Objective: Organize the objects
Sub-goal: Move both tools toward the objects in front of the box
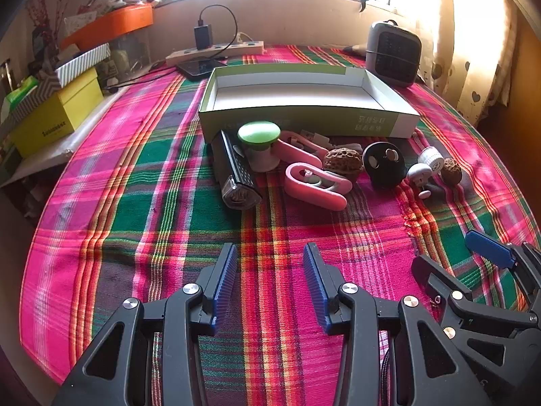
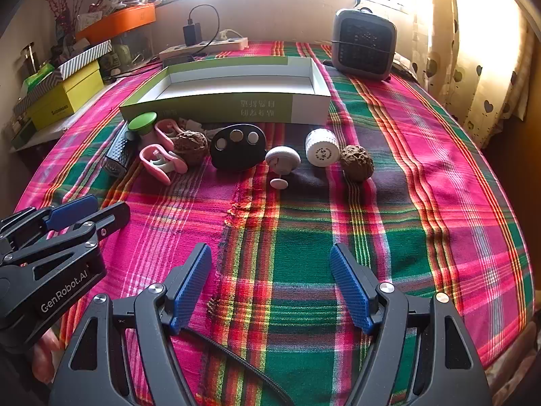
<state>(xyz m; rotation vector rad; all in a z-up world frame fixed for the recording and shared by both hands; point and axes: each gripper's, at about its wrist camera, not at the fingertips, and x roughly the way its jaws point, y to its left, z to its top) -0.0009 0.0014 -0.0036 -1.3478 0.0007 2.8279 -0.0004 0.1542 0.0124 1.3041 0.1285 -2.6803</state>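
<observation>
Both hand-held grippers empty above the plaid surface (image 2: pixel 439 176).

My left hand-held gripper (image 1: pixel 269 253) and right hand-held gripper (image 2: pixel 270 257) gape wide; ahead lie a walnut (image 2: pixel 356 162), black remote (image 2: pixel 236 147) and an open box (image 2: pixel 236 77).

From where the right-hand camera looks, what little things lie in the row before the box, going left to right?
Black ribbed lamp → green-topped white knob → pink plastic clip → wrinkled brown walnut → black oval remote with three silver buttons → grey mushroom-shaped knob → white round bottle cap → second brown walnut.
</observation>
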